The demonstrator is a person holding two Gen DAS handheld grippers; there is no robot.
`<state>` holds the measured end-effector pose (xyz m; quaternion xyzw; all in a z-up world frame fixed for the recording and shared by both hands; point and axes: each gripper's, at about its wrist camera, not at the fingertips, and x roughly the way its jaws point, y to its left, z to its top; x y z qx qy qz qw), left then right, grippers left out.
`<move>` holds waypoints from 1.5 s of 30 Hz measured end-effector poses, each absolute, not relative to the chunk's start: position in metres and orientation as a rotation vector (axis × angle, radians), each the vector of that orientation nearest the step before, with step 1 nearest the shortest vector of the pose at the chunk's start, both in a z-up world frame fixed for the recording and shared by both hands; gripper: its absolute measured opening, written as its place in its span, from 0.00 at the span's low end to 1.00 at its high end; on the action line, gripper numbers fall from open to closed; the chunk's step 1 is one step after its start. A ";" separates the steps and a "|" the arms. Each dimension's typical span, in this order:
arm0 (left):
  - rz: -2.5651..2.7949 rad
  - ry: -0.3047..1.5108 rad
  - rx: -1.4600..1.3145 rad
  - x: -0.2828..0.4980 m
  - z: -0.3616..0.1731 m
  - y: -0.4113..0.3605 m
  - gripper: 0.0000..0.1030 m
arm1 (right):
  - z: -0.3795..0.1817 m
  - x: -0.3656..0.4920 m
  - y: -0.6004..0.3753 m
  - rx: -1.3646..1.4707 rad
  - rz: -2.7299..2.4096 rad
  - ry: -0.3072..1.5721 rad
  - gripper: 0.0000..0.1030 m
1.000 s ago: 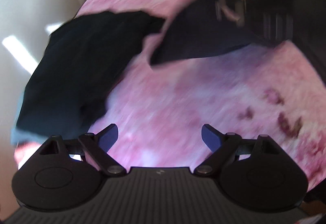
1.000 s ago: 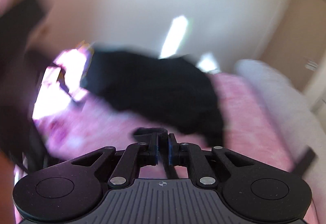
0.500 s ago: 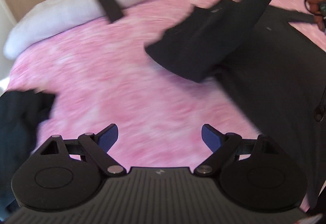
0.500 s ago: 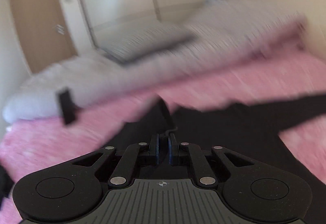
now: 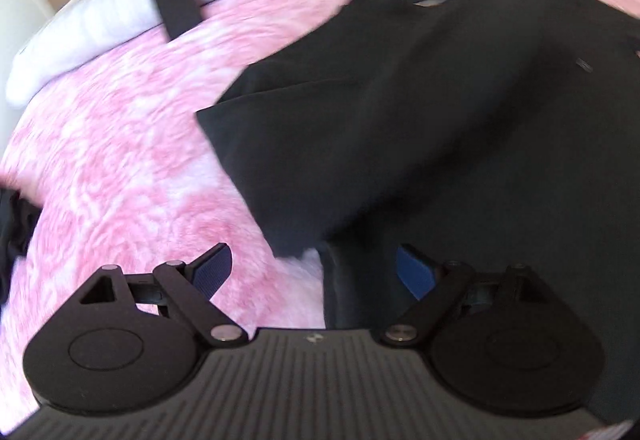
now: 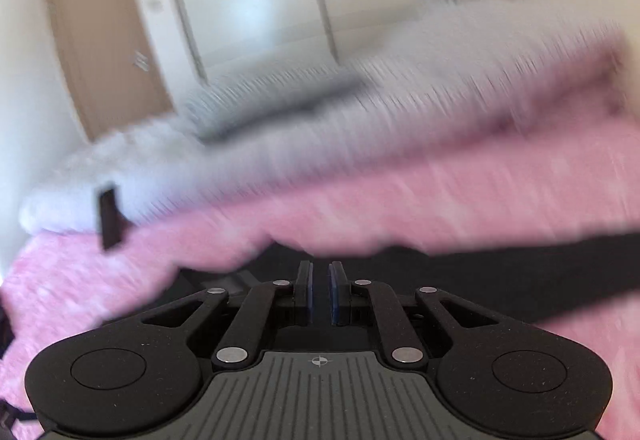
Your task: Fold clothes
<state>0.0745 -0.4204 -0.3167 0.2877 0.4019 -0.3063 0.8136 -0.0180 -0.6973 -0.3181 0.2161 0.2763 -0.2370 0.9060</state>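
Black soft cotton T-shirt (image 5: 420,88) sprawls at frame right on pink fleece bed cover (image 5: 120,160): light, limp, drapes. Pinch hem or sleeve edge. Left gripper (image 5: 316,272) jaws spread, empty; right gripper (image 6: 320,292) jaws nearly together, grip unclear.

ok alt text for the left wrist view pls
A black t-shirt lies spread on a pink bedspread, neckline toward the far side. The open left tool hovers over its near sleeve and side edge, gripping nothing. A small black rectangular object rests by a white duvet.
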 end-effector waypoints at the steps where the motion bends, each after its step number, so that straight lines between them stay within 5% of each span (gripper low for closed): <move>1: -0.627 0.866 0.583 0.079 -0.318 -0.421 0.84 | -0.331 -0.021 -0.704 0.441 -0.487 0.615 0.08; 9: -0.539 0.854 0.570 0.097 -0.325 -0.423 0.84 | -0.369 -0.010 -0.683 0.310 -0.349 0.872 0.09; 10: -0.547 0.848 0.578 0.097 -0.325 -0.423 0.84 | -0.366 -0.003 -0.668 0.206 -0.297 0.872 0.19; 11: -0.555 0.844 0.582 0.097 -0.324 -0.422 0.84 | -0.366 0.004 -0.654 0.102 -0.243 0.873 0.48; 12: -0.561 0.845 0.576 0.098 -0.324 -0.420 0.84 | -0.369 0.010 -0.644 -0.005 -0.194 0.878 0.62; 13: -0.566 0.847 0.569 0.099 -0.323 -0.418 0.84 | -0.373 0.014 -0.633 -0.118 -0.147 0.884 0.72; 15: -0.572 0.853 0.564 0.098 -0.322 -0.414 0.84 | -0.383 0.021 -0.615 -0.361 -0.053 0.898 0.72; 22: -0.616 0.823 0.563 0.100 -0.327 -0.413 0.85 | -0.440 0.012 -0.604 -1.185 0.231 0.846 0.71; 27: -0.612 0.813 0.522 0.103 -0.331 -0.410 0.86 | -0.463 0.001 -0.611 -1.333 0.326 0.769 0.51; 31: -0.615 0.786 0.531 0.100 -0.333 -0.409 0.87 | -0.469 -0.004 -0.611 -1.339 0.367 0.768 0.09; 32: -0.615 0.780 0.537 0.099 -0.333 -0.409 0.87 | -0.466 -0.005 -0.611 -1.328 0.363 0.768 0.06; 38: -0.578 0.737 0.556 0.095 -0.334 -0.417 0.87 | -0.403 -0.014 -0.629 -1.211 0.111 0.707 0.05; 45: -0.486 0.709 0.617 0.099 -0.334 -0.417 0.87 | -0.420 -0.057 -0.636 -1.228 0.146 0.859 0.05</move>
